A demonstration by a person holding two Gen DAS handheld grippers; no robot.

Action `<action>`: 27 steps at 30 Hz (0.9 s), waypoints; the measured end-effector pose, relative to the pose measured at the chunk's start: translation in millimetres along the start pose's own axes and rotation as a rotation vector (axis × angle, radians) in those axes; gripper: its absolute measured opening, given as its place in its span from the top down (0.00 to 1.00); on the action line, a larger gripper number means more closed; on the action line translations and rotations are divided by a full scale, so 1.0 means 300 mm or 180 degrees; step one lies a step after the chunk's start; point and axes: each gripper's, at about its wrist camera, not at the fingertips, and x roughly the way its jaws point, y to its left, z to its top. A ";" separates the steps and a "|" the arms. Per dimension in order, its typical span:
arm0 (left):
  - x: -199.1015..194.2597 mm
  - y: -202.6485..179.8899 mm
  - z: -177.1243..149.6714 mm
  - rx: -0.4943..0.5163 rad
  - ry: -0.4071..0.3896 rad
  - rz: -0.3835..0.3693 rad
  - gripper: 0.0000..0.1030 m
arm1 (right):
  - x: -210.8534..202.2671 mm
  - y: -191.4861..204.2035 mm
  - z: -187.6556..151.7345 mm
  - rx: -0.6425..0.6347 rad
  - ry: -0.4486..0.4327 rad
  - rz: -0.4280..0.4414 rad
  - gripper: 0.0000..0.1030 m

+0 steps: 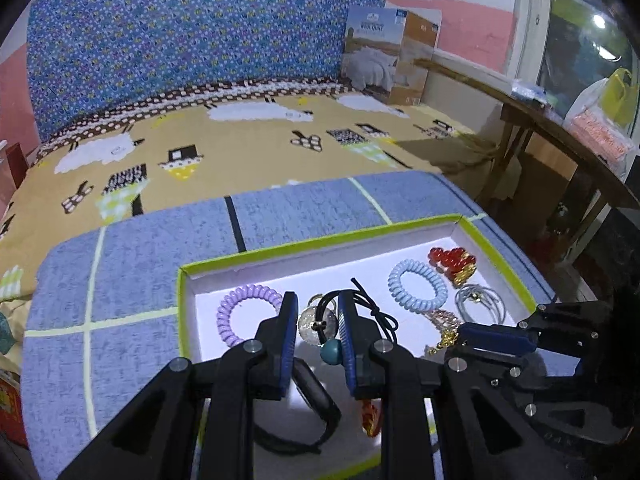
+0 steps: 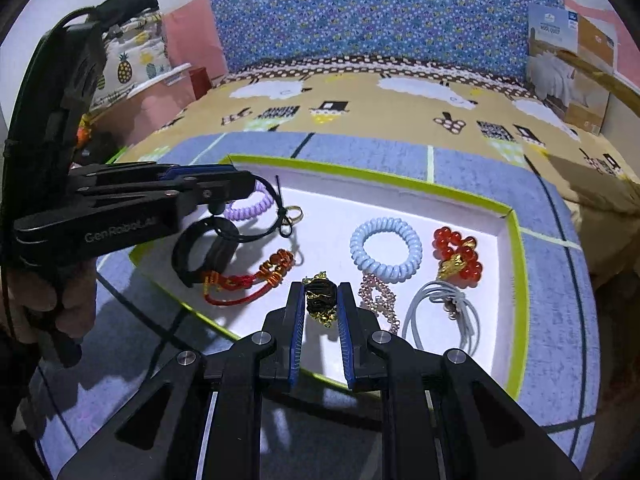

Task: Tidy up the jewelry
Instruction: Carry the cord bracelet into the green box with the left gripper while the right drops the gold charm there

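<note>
A white tray with a green rim (image 1: 320,243) (image 2: 360,175) lies on a blue-grey mat. My left gripper (image 1: 318,309) (image 2: 245,182) is shut on a black cord necklace (image 1: 370,304) with a teal bead and a glittery disc, and the cord dangles over the tray's left part. My right gripper (image 2: 321,294) (image 1: 460,334) is shut on a black-and-gold bead bracelet (image 2: 320,300) above the tray's near edge. In the tray lie a purple coil tie (image 1: 244,312), a light blue coil tie (image 2: 386,248), a red bead bracelet (image 2: 458,256), grey elastic ties (image 2: 440,312), a pink chain (image 2: 378,298), a black wristband (image 2: 200,256) and a red cord bracelet (image 2: 248,280).
The mat (image 1: 132,280) rests on a bed with a sheep-print sheet (image 1: 240,148) and a blue padded headboard (image 1: 180,40). A quilt box (image 1: 388,56) stands at the back right. A wooden table (image 1: 560,128) is on the right. A hand (image 2: 48,300) grips the left tool.
</note>
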 end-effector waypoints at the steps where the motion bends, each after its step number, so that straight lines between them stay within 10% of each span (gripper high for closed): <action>1: 0.016 0.000 -0.002 -0.0002 0.0035 -0.0002 0.79 | 0.008 0.000 0.000 0.0000 0.0024 -0.0003 0.84; 27: 0.034 0.004 -0.016 -0.0062 0.0153 -0.0077 0.72 | -0.006 0.006 -0.010 0.0001 0.0014 -0.0095 0.70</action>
